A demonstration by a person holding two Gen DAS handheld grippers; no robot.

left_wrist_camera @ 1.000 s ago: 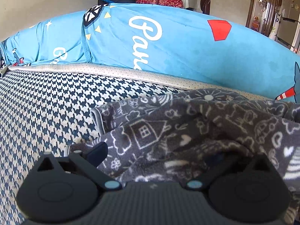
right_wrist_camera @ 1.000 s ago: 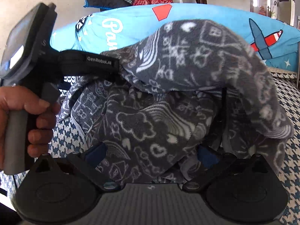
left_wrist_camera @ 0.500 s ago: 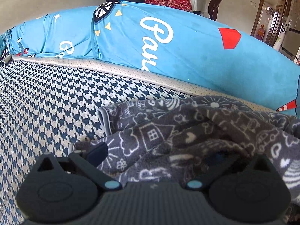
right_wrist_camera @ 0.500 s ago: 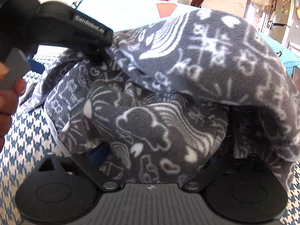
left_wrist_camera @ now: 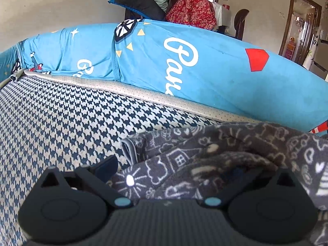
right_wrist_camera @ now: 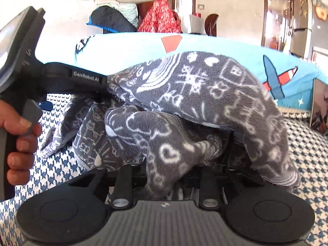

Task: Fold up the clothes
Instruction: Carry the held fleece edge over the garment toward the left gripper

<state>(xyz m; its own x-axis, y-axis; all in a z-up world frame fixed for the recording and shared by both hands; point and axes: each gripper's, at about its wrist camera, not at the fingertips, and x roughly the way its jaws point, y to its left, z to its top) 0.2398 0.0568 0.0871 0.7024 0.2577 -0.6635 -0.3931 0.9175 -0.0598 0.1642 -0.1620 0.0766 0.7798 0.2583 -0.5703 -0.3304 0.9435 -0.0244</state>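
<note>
Fleece is bunching mid-frame as the right gripper is closing on a fold, left gripper spread, so layers may slip.

Left gripper: we hold it pointing downward over the bed, jaws spread wide; grey patterned cloth lies between and over them, the right finger buried, so we cannot tell whether the pads press.

Left hand: seen from the right wrist view, fingers curled round the left gripper's handle at the left edge.

Right gripper: tilted downward, jaws closing, a fold of the cloth between them; fingertips hidden under the fabric.
</note>
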